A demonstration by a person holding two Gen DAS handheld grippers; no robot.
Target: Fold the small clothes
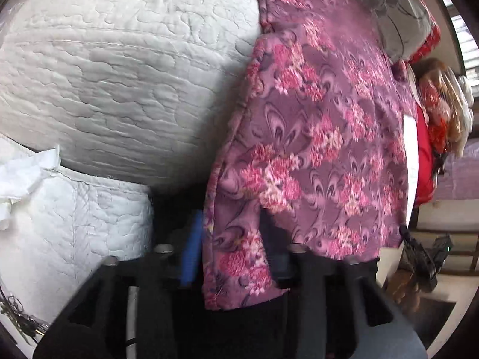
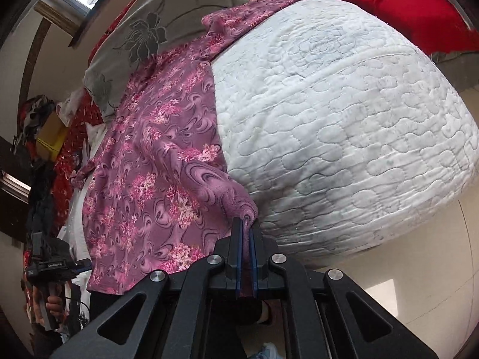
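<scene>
The only writing anywhere is a small white label on the black device body (image 2: 49, 264) at the lower left of the right wrist view, too small to read. In that same view the right gripper (image 2: 246, 230) has its blue pads (image 2: 238, 239) pinched tight on a bunched corner of the purple floral garment (image 2: 149, 155), which drapes over the edge of the white quilted mattress (image 2: 344, 125) beside a grey flowered pillow (image 2: 143, 36). A hand (image 2: 54, 302) grasps the device handle below, partly cut off by the frame edge. From the left wrist view the left gripper (image 1: 236, 233) stands part open with a hanging edge of the garment (image 1: 314, 125) between its jaws; only one blue pad (image 1: 191, 248) shows, the other is hidden behind the cloth, so I cannot tell whether the pads press on it. Crumpled white paper (image 1: 27, 173) lies on the mattress (image 1: 119, 74) at the left, seen only here, and the background at the right is blurred
</scene>
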